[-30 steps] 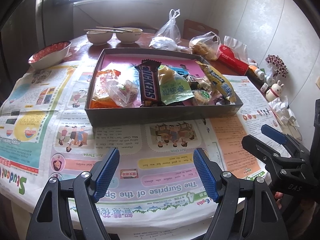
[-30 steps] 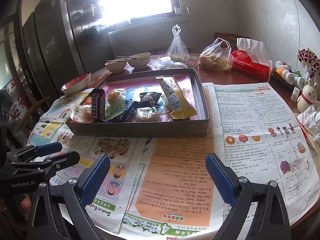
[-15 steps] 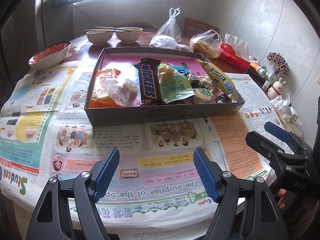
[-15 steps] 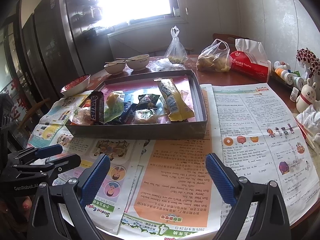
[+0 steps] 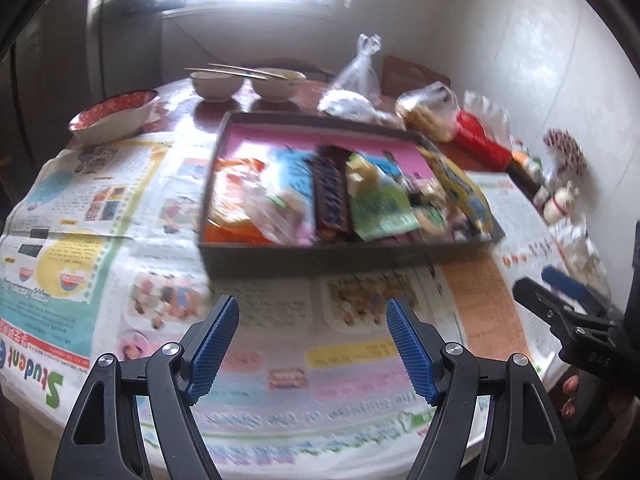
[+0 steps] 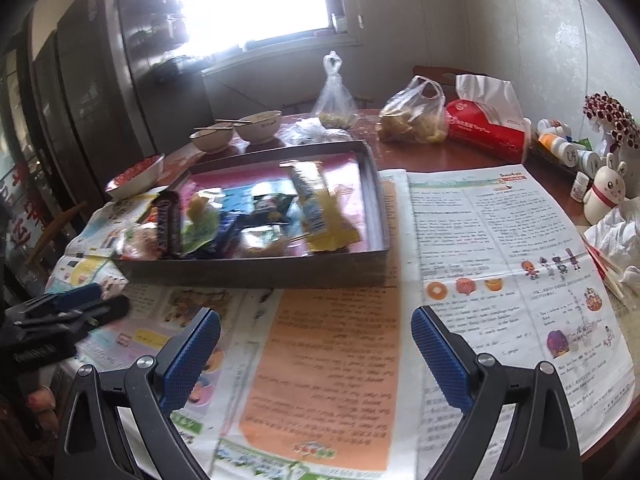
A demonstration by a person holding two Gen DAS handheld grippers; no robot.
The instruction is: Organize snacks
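A shallow grey tray [image 5: 312, 264] [image 6: 256, 274] with a pink floor holds several snacks: a brown Snickers bar [image 5: 330, 196] [image 6: 166, 224], an orange packet [image 5: 232, 200], a green pouch [image 5: 380, 210] and a long yellow packet [image 5: 460, 184] [image 6: 320, 208]. My left gripper [image 5: 312, 344] hovers open over the newspaper just in front of the tray, nothing between its blue pads. My right gripper [image 6: 316, 356] also stands open over the newspaper, near the tray's front right corner. Each gripper shows at the edge of the other's view.
Newspaper [image 6: 500, 248] covers the near table. Behind the tray stand two bowls with chopsticks [image 5: 248, 82], a red-patterned bowl [image 5: 114, 116], plastic bags of food [image 6: 416, 116] and a red tissue pack [image 6: 486, 132]. Small bottles and a rabbit figure [image 6: 606, 192] line the right edge.
Both views have shifted slightly and blurred, with the tray sitting a little differently in frame. The grippers remain open and nothing has been picked up.
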